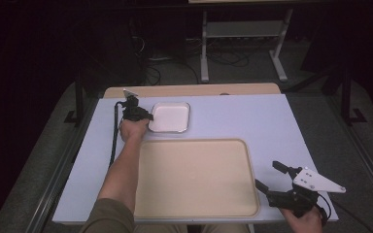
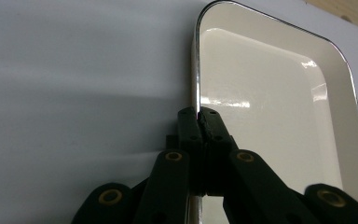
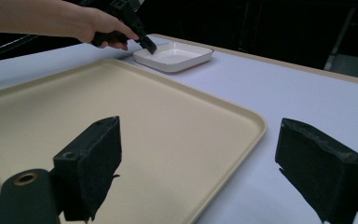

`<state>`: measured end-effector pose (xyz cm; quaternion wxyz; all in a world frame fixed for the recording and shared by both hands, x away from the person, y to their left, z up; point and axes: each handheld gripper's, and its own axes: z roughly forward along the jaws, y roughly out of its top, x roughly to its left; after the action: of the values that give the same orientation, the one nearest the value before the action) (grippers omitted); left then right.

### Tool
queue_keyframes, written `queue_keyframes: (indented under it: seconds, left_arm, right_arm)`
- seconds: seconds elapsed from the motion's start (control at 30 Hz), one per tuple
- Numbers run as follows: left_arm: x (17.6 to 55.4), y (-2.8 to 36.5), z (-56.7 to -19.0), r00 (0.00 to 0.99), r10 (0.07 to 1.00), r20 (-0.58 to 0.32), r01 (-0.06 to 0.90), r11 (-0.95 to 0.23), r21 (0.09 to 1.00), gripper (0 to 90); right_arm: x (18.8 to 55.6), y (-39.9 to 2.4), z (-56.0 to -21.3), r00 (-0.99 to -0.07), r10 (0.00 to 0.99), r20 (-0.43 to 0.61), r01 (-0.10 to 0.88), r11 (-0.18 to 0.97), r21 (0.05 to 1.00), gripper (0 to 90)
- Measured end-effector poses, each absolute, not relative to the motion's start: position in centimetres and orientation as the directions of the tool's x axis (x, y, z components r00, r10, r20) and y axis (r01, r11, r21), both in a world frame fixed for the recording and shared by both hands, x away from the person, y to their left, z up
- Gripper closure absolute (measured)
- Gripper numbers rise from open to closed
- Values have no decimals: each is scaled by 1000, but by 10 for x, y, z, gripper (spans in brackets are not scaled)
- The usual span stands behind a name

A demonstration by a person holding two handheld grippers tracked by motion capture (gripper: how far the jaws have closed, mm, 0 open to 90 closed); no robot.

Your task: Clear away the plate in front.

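Dark floor and tangled cables surround a pale blue-white desk (image 1: 233,116) with a strip of bare wood along its far edge. On it lies a large, shallow beige plastic tray (image 1: 194,177), rectangular with rounded corners, close to the person's side. Just beyond the tray's far left corner sits a small white square dish (image 1: 170,117) with a thin dark rim. The left tool (image 2: 199,122) has its black jaws pinched together on the near-left rim of that dish, one jaw inside and one outside the edge; the person's left hand (image 1: 133,128) grips it from behind. The right tool (image 1: 271,176) hovers off the tray's near right corner, its padded jaws spread wide and holding nothing.
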<state>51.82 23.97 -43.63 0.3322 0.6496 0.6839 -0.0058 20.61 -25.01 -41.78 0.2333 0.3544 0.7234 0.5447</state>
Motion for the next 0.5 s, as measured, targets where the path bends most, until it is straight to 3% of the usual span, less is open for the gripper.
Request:
queue_keyframes:
  seconds: [0.2,0.5]
  left_arm:
    - [512,245,-425,67,859,-508,864,204,460,884]
    - [502,253,-406,72,869,-490,817,230,529,882]
  right_arm:
    - [205,-252,-418,-639,768,54,256,147,955,136]
    - [206,-252,-418,-647,760,55,255,147,956,135]
